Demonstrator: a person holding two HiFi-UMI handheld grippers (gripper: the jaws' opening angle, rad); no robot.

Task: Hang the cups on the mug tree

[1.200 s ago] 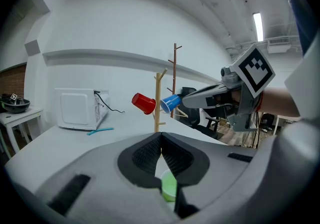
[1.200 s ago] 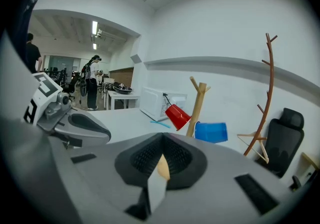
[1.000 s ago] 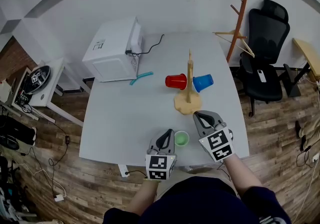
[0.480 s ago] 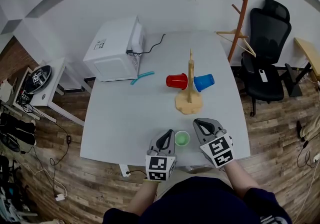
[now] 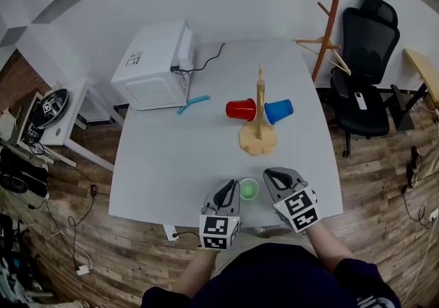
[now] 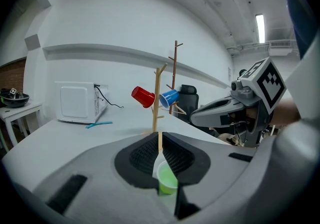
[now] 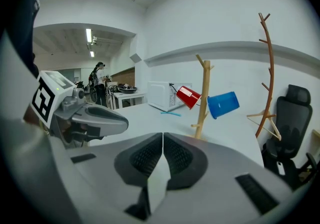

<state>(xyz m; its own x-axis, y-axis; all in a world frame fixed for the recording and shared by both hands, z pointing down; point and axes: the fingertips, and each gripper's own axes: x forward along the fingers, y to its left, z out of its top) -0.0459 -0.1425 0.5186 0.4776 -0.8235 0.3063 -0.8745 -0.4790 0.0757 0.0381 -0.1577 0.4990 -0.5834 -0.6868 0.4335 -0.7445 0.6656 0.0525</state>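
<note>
Mug tree (image 5: 256, 143) holds red cup (image 5: 241, 109) and blue cup (image 5: 278, 111), tilted — left gripper (image 5: 230, 184), right gripper (image 5: 274, 176) closed.

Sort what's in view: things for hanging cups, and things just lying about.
For the job: wooden mug tree, red plastic cup, blue plastic cup, green plastic cup.
Lying about: white microwave oven, slim turquoise object, black office chair.
</note>
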